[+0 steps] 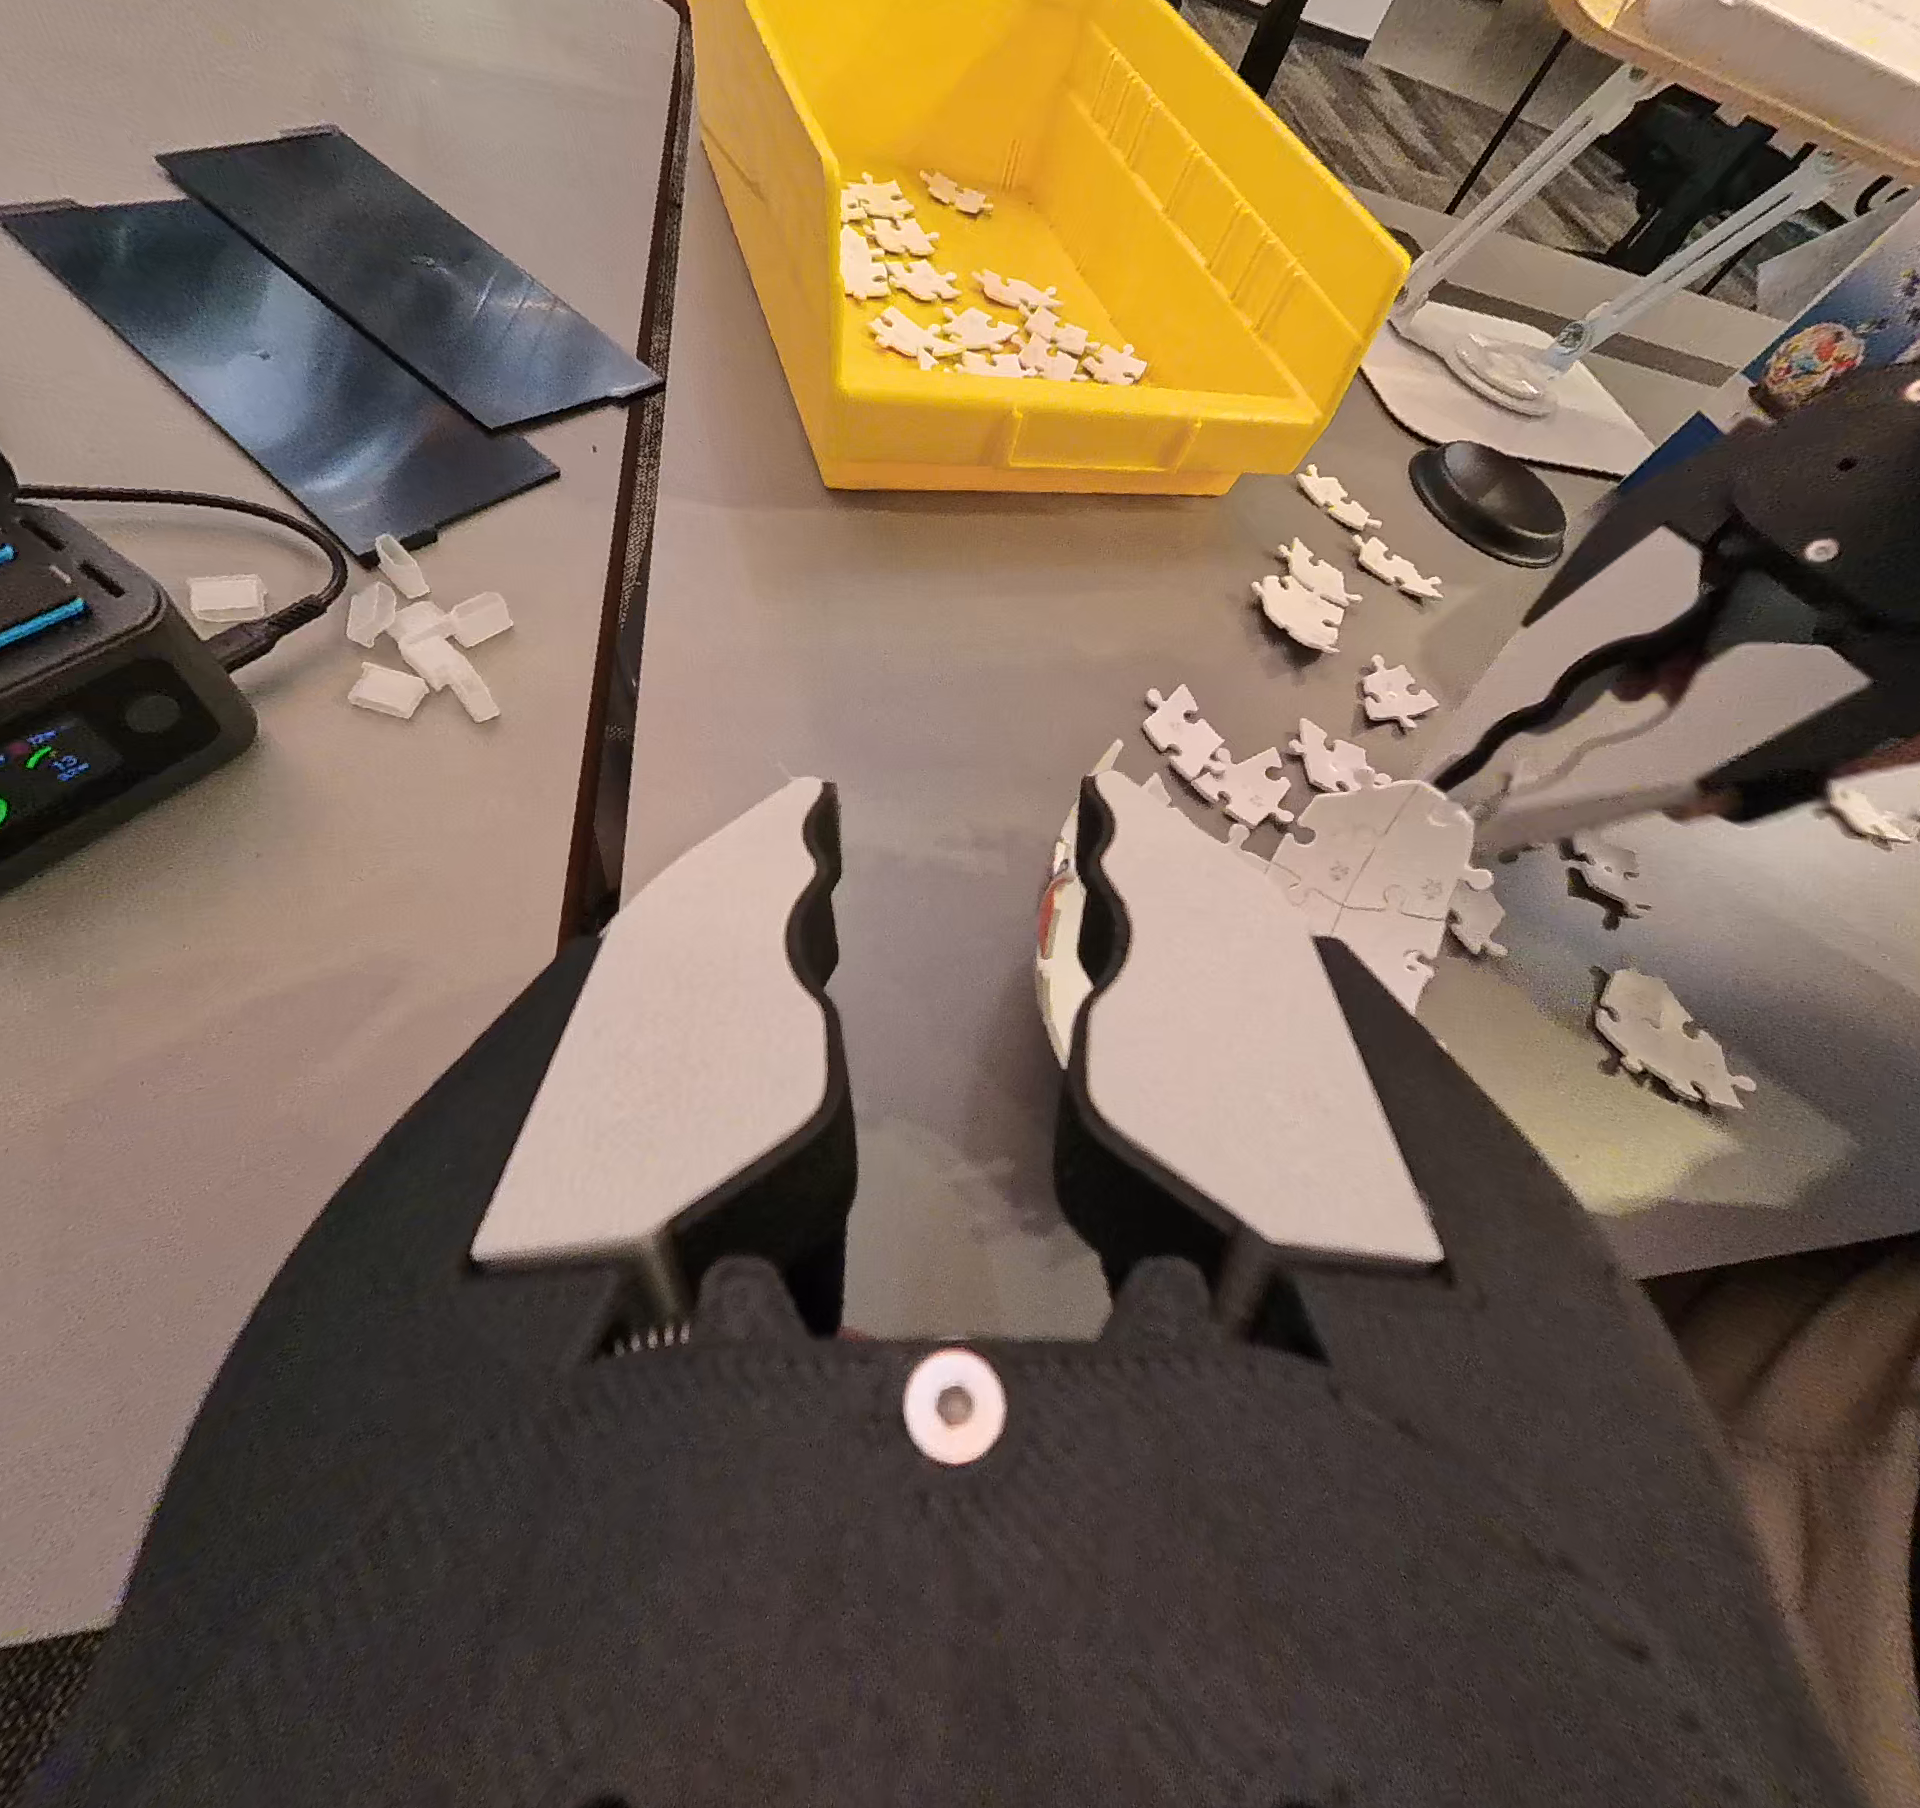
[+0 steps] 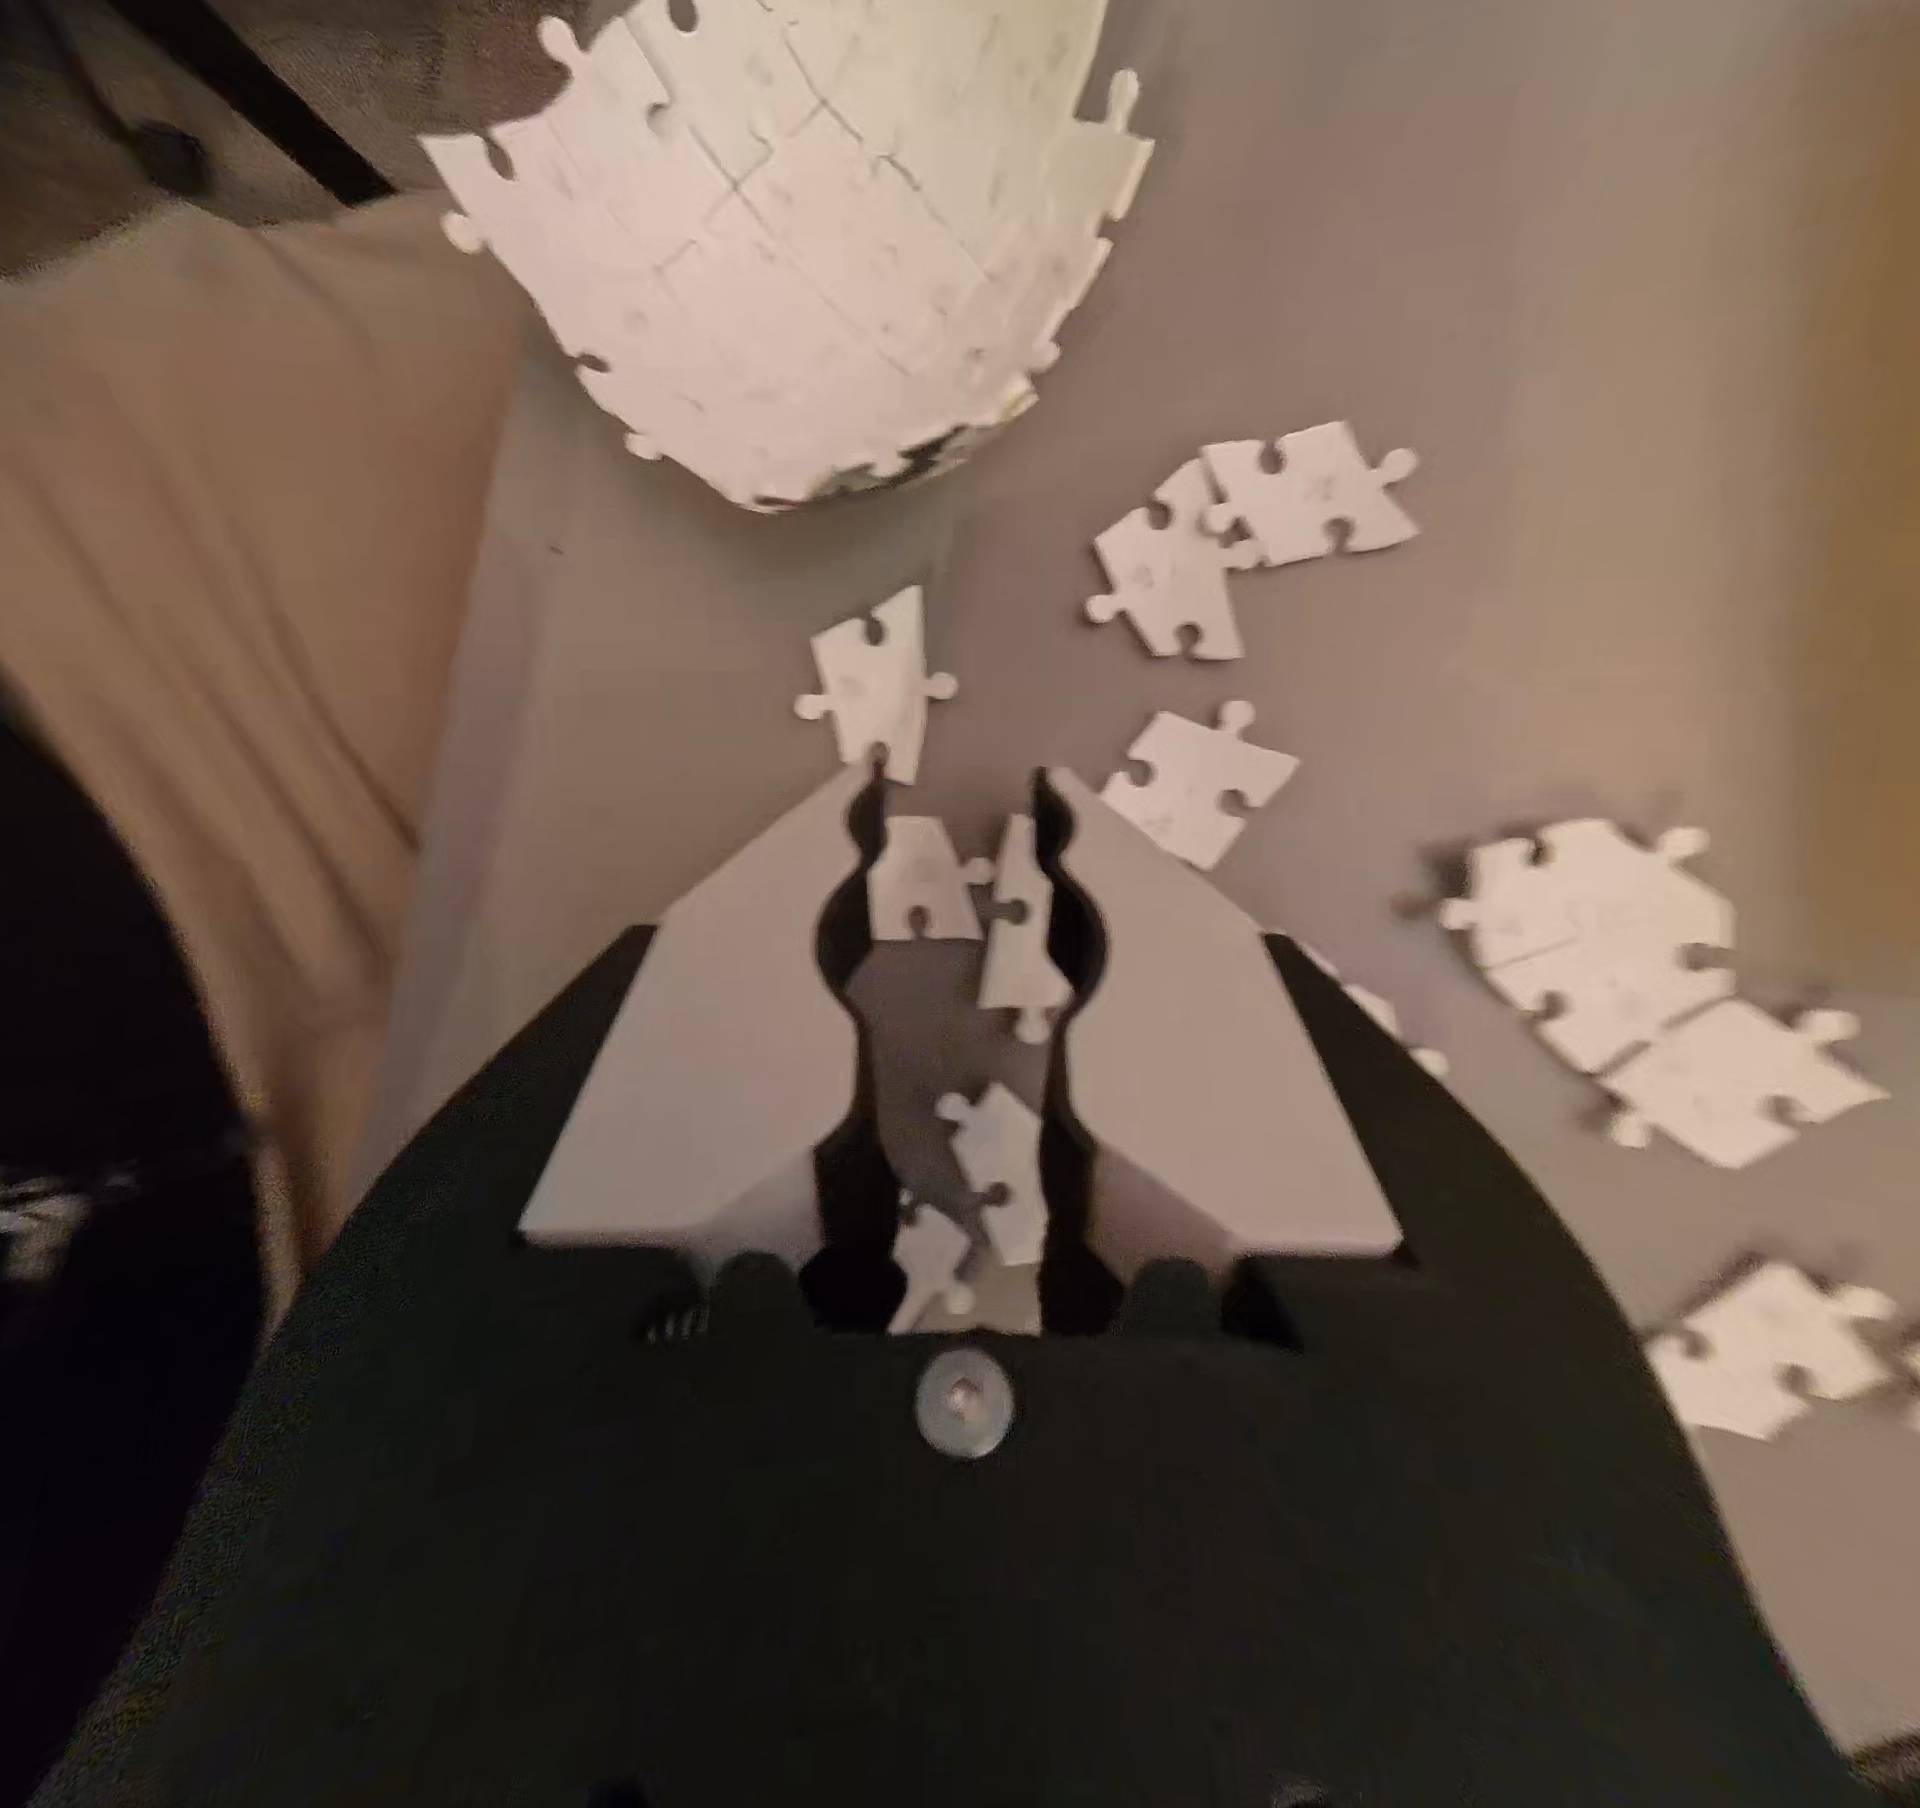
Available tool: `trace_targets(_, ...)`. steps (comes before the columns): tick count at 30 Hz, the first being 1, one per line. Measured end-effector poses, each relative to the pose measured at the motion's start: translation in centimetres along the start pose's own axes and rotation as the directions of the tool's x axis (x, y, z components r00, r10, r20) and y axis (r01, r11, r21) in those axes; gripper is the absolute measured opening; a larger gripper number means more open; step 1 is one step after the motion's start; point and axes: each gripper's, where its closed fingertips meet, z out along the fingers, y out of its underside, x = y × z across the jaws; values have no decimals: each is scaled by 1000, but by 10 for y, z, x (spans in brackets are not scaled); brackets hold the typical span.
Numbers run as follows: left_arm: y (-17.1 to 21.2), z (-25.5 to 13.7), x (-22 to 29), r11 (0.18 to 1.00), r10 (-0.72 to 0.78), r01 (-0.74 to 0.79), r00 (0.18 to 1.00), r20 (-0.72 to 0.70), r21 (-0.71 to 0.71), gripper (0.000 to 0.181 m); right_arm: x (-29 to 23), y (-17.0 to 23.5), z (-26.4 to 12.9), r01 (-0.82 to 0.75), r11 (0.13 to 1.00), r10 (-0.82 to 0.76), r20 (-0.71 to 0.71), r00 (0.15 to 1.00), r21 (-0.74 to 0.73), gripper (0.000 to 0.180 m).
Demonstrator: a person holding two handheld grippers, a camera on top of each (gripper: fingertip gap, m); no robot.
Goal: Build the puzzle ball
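The part-built puzzle ball, a curved white shell, rests on the grey table; in the left wrist view it lies behind my right finger, its rim showing beside that pad. My left gripper is open with only bare table between its fingers. My right gripper is open, low over loose white pieces. One piece lies flat between its fingers. Another stands tilted against the right pad, and the left pad does not touch it. The right gripper also shows beside the shell.
A yellow bin with several white pieces stands at the back. Loose pieces and joined clusters lie around. A black round stand, black sheets, clear caps and a device lie nearby. A person's beige clothing is left. The left gripper's tips are roughly 20 centimetres from the right gripper's. It is some 10 centimetres from my left tips to the curved white shell.
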Motion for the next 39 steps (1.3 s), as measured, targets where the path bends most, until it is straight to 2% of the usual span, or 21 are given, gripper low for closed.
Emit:
trace_targets(1,-1,0,1,1000,-1,1,1000,-3,4,43,-7,1,2,-36,999,36,25,999,-11,34)
trace_targets(4,-4,1,6,1000,15,-15,1000,-8,8,43,-15,3,14,-55,998,55,-24,998,-15,34)
trace_targets(6,-2,2,7,1000,24,-24,1000,-6,-3,43,-14,-3,20,-101,994,103,-68,992,36,26)
trace_targets(8,-1,2,7,1000,23,-23,1000,-8,-3,44,-12,-5,23,-107,992,113,-106,988,60,7)
trace_targets(12,-4,-1,6,1000,23,-23,1000,-6,9,44,-14,-5,23,-82,994,88,-79,993,77,0)
trace_targets(15,-5,-2,5,1000,17,-16,1000,-5,14,44,-17,5,18,51,999,-51,-27,998,1,0)
trace_targets(18,-6,-3,6,1000,15,-15,1000,-9,21,44,-20,23,8,266,960,-260,68,963,-94,0)
trace_targets(20,-6,-2,7,1000,17,-17,1000,-10,18,44,-6,30,0,299,942,-291,71,954,-152,0)
trace_targets(22,-5,-1,7,1000,20,-19,1000,-10,12,44,4,22,-8,257,956,-254,39,967,-142,5)
trace_targets(25,-5,-1,7,1000,21,-21,1000,-4,13,44,-10,2,-8,66,997,-62,80,995,-44,22)
trace_targets(28,-5,-1,5,1000,17,-17,1000,-2,13,44,-12,4,5,-23,999,23,4,1000,-34,40)
trace_targets(34,-3,1,8,1000,22,-22,1000,-11,5,44,-3,-5,14,158,987,-158,-64,985,2,50)
trace_targets(37,-4,0,9,1000,23,-23,1000,-11,10,44,-8,-11,19,257,966,-257,18,966,-6,45)
trace_targets(39,-5,0,8,1000,23,-23,1000,-8,12,44,-7,-7,24,288,956,-284,62,957,-61,32)
